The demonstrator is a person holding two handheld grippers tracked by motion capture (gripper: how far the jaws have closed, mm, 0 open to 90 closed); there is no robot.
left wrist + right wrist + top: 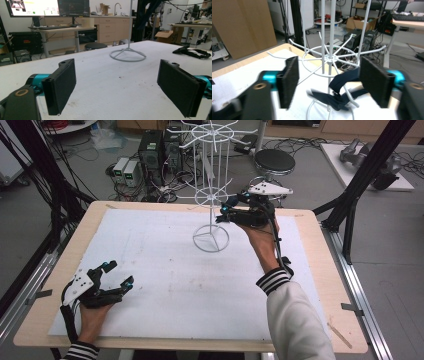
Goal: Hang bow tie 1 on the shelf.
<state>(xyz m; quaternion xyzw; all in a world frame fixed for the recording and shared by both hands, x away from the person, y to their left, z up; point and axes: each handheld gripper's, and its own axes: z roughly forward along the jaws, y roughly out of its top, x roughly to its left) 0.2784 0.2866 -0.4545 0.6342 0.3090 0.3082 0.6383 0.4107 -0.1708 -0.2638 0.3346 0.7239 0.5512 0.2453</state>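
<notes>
A white wire display rack (215,195) stands on its ring base (211,238) at the far middle of the white mat. My right gripper (223,212) is held up at the rack's lower ring of hooks. In the right gripper view a dark navy strap (342,81) hangs from one of those hooks (329,57), in front of the pole. It sits between the wide-apart pads (290,80) of the right gripper (329,77), and neither pad touches it. My left gripper (120,273) rests low at the mat's near left, open and empty (117,85).
The mat (165,285) covers most of the wooden table (315,270). In the left gripper view a dark strap-like thing (191,52) lies on the mat to the right of the rack base (128,55). Black frame posts (360,185), a stool (274,161) and computers (150,150) stand beyond the far edge.
</notes>
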